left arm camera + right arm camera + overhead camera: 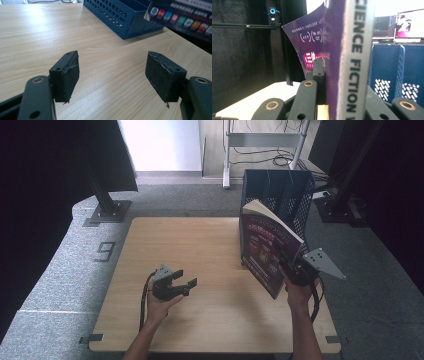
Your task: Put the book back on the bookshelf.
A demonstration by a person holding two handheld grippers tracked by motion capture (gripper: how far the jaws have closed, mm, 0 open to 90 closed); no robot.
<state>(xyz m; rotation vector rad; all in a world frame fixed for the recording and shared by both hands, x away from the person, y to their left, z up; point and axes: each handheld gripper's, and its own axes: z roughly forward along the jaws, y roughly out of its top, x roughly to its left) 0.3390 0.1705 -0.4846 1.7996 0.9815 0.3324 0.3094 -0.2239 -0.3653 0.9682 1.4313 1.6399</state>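
Right gripper [294, 268], as I hold it, clamps a purple book [267, 250] above the table [200, 270], beside the blue file rack [280, 190]; spine reads "SCIENCE FICTION". Left gripper [181, 282] gapes empty.

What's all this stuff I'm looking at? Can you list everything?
Book: one, purple, lifted above the table's right side, clamped in the right tongs.
Rack: one, blue mesh, far right of the table, behind the book.
Table: one, pale wood, centre.
Floor: grey carpet, around the table.
Left tongs: one, black, open, over the table's near left.
Right tongs: one, black, shut on the book.
Hands: two, entering from the bottom.
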